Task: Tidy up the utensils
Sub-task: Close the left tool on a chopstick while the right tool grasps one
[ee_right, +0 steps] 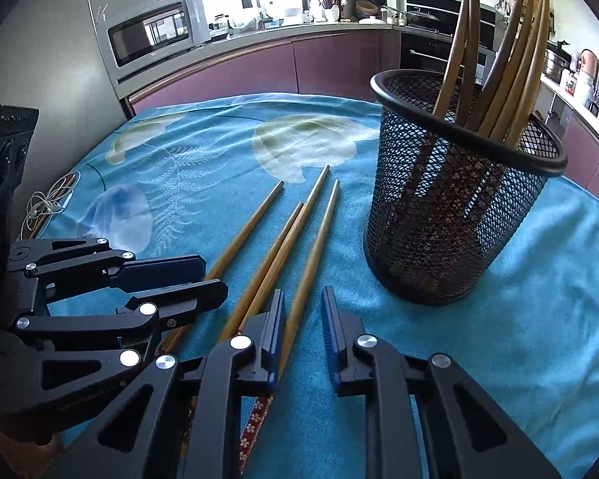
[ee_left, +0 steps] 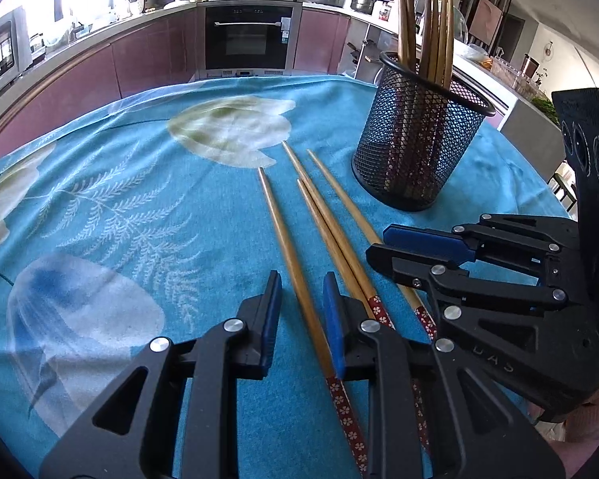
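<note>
A blue cloth [ee_left: 139,183] with pale flowers was spread over the tabletop. At the far left of the right wrist view, a small bundle of white cord [ee_right: 46,205] was seen near the cloth's edge.

The left gripper [ee_left: 299,319] was held low over the cloth with its fingers [ee_left: 269,315] spread apart, and nothing was gripped. The leftmost chopstick [ee_left: 289,263] was seen lying in the gap between those fingers, but whether it was touched could not be told. Just right of the left gripper's right finger, a pair of chopsticks [ee_left: 331,231] was laid side by side, touching.

Further right, a fourth chopstick [ee_left: 343,199] was seen. In the right wrist view it [ee_right: 311,263] ran under the left finger of the right gripper [ee_right: 303,331]. The right gripper's fingers [ee_right: 333,335] were spread apart too, and nothing was held.

All four chopsticks were pointed away from the fingers, with their red flowered ends near the grippers.

Ahead and to the right of both grippers, a black mesh cup [ee_left: 419,139] was stood upright on the cloth. More chopsticks [ee_left: 431,28] were stood inside it, leaning on its rim.
</note>
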### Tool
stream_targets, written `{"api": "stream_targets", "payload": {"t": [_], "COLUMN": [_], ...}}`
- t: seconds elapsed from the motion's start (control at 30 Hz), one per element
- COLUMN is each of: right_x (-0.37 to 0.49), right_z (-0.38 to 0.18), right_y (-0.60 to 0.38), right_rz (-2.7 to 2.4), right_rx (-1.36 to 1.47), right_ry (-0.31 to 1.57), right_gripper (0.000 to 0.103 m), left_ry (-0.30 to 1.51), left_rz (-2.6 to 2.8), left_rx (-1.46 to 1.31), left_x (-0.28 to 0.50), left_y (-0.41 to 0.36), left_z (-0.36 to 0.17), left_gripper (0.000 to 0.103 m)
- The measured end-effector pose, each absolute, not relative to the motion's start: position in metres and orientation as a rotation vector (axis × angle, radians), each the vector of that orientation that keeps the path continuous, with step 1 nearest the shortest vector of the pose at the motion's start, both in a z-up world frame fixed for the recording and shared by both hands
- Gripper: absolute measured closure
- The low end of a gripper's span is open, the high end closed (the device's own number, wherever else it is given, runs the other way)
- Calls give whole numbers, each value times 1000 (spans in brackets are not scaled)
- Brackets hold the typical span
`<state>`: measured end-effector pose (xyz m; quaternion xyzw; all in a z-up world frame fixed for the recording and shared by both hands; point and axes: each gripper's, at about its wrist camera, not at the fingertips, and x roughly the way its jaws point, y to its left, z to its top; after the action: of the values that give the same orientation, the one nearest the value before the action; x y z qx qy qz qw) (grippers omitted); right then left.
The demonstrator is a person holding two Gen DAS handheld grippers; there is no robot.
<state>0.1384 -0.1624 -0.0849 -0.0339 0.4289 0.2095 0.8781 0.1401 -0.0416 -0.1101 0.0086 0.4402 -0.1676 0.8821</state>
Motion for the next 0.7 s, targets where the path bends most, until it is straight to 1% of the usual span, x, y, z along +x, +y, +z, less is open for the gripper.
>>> {"api": "stream_targets", "payload": {"t": [0.1,0.2,0.27,0.7], "right_x": [138,137,135,125], "right_z": [-85,-84,-82,-77], "right_y": [-169,-174,-177,-171], "right_rz": [439,439,443,512], "right_rx": [-32,-5,8,-24], "right_ry": [898,895,888,888], "right_gripper": [97,97,97,97], "left_ry": [916,921,925,912], "left_rz": [-339,-332,-333,-382], "left_rx": [8,-18,-38,-45], "left_x": [141,143,144,128], "left_y": [-41,-38,-34,-30], "left_z": [-110,-111,-111,-106], "left_gripper": [83,90,92,96]}}
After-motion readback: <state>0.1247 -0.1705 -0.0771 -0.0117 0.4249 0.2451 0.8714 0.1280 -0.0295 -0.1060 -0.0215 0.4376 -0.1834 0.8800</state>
